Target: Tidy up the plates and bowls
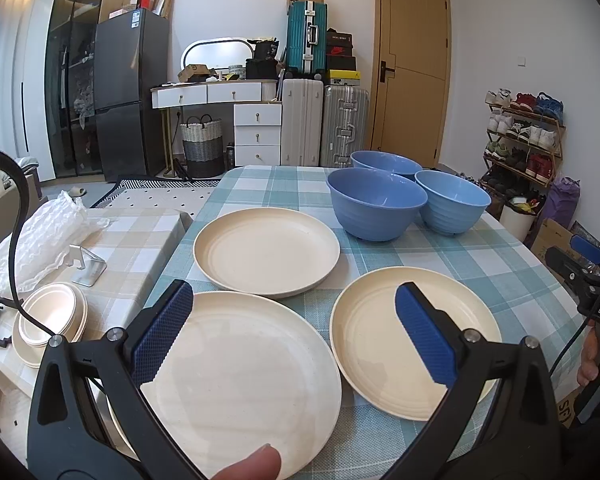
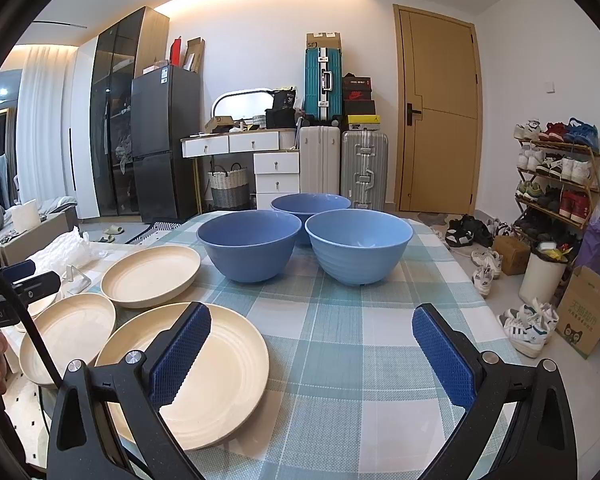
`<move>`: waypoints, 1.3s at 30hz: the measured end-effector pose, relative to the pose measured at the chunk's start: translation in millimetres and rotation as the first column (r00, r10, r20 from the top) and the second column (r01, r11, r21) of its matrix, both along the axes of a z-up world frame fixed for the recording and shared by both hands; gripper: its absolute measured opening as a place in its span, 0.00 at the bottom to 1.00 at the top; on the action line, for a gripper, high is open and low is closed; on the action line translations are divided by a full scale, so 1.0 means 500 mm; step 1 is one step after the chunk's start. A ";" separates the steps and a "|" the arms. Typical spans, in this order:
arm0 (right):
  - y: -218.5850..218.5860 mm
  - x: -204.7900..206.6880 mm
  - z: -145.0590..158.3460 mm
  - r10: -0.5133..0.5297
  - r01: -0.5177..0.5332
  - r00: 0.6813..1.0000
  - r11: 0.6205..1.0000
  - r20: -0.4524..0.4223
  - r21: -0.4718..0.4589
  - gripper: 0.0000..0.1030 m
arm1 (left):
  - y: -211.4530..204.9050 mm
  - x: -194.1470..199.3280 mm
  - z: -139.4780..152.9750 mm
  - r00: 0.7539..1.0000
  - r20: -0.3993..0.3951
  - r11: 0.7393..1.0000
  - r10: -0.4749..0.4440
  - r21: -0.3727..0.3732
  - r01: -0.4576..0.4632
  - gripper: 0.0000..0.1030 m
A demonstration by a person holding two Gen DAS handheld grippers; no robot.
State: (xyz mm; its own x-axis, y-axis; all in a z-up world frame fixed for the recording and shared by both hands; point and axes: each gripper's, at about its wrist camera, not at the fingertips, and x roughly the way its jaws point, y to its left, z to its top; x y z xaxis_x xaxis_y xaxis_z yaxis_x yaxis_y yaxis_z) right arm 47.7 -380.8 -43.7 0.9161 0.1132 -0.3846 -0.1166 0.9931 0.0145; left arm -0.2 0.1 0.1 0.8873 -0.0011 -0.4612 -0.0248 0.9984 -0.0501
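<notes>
On the teal-and-white checked tablecloth (image 1: 440,256) lie three round cream plastic plates: in the left wrist view the near-left plate (image 1: 240,384) sits at about 6 o'clock, the near-right plate (image 1: 376,340) at 4 o'clock and the far plate (image 1: 266,250) near the centre, all just beside one another. Three ribbed blue plastic bowls (image 1: 376,204) cluster at 1 o'clock, rims nearly touching (whether they actually touch I cannot tell). The left gripper (image 1: 294,338) hovers over the near plates with its blue-padded jaws spread wide, nothing between them. The right gripper (image 2: 312,356) likewise stands wide apart and empty above bare cloth, the bowls at its 12 o'clock.
</notes>
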 end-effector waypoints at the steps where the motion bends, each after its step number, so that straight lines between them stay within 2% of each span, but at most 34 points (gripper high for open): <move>1: 0.000 0.000 0.000 0.000 0.000 1.000 1.000 0.000 0.000 1.00 | 0.000 0.000 0.000 1.000 0.000 1.000 0.000 0.000 0.000 0.98; 39: -0.019 -0.002 -0.010 -0.013 0.013 1.000 1.000 -0.002 0.000 1.00 | 0.000 0.000 0.000 1.000 -0.004 1.000 0.000 0.003 0.000 0.98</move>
State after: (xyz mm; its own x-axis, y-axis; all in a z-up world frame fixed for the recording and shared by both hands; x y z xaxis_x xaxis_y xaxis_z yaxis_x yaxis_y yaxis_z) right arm 46.9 -390.1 -48.5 0.9168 0.1011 -0.3864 -0.1034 0.9945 0.0148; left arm 0.0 0.0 0.0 0.8855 0.0003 -0.4646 -0.0249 0.9986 -0.0468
